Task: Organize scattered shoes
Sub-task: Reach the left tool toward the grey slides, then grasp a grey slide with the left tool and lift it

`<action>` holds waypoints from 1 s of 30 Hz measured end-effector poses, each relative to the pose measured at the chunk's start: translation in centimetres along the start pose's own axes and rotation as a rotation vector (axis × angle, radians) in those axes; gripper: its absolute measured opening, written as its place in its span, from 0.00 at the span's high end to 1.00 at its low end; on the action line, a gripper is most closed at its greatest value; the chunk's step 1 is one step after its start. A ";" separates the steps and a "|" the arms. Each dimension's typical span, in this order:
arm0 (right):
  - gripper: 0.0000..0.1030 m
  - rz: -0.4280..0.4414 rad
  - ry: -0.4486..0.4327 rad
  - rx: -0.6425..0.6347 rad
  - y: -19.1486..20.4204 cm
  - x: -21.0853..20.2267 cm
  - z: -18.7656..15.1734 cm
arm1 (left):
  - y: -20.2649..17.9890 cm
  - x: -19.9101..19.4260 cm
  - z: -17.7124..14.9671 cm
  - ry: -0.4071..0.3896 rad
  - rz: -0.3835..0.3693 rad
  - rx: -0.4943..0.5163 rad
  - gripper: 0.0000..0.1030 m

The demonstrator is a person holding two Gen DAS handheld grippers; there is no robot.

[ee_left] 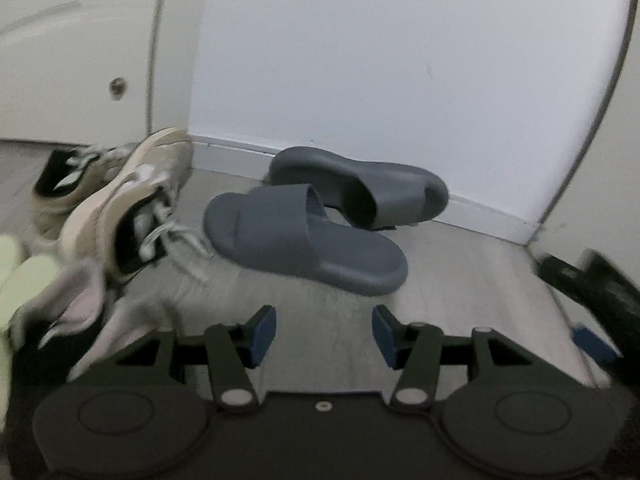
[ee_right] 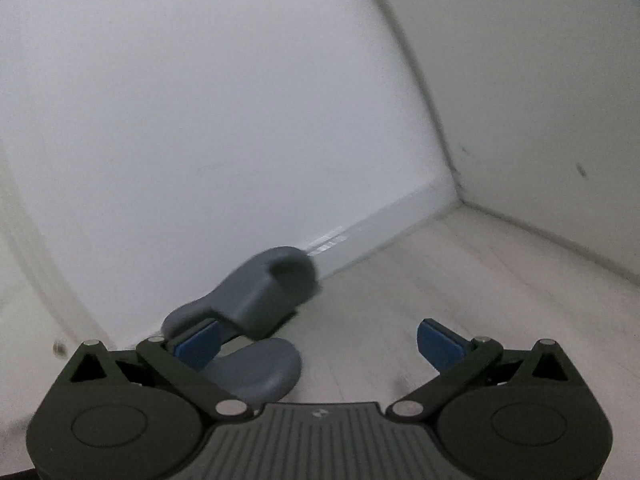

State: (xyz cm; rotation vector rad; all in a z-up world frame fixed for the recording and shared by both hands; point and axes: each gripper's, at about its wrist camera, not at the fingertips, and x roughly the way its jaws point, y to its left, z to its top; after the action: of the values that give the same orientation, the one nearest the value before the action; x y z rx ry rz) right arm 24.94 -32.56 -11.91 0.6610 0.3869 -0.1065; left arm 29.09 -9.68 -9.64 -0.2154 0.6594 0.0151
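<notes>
Both the left gripper (ee_left: 324,330) and the right gripper (ee_right: 318,344) were spread apart and empty; the near grey slipper (ee_left: 304,240), at centre frame, should be pinched by its strap.

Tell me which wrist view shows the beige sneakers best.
The left wrist view: both beige sneakers lie left of the grey slides, laces loose, though motion-blurred. The right wrist view shows none of them, only the slides by the wall.
</notes>
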 end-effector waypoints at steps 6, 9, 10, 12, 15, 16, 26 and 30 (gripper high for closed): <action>0.00 0.001 0.014 0.104 -2.1 1.2 0.5 | -0.8 7.8 3.4 -0.016 0.129 0.030 0.56; 0.00 0.018 0.029 0.123 -1.9 2.1 0.6 | -0.5 10.5 4.6 -0.015 0.194 0.045 0.56; 0.00 0.023 0.032 0.122 -1.8 2.3 0.6 | -0.4 11.4 4.9 -0.009 0.216 0.053 0.57; 0.00 0.033 0.037 0.113 -1.6 2.4 0.6 | 0.3 13.2 5.4 -0.003 0.261 0.054 0.55; 0.00 0.045 0.044 0.095 -1.5 2.2 0.6 | 0.4 14.1 5.5 -0.024 0.292 0.077 0.56; 0.00 0.048 0.045 0.093 -1.5 2.0 0.5 | 0.3 14.3 5.4 -0.025 0.300 0.089 0.56; 0.00 0.074 0.049 0.127 -1.7 1.4 0.9 | -1.4 12.1 3.2 0.030 0.273 0.243 0.78; 0.00 0.083 0.050 0.128 -1.6 1.2 1.1 | -1.7 9.1 -0.1 0.083 0.218 0.302 0.79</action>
State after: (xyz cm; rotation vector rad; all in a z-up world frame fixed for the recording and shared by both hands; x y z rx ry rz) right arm 26.05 -34.45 -12.49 0.8060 0.4021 -0.0357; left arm 36.32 -11.86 -14.94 0.1478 0.7561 0.1153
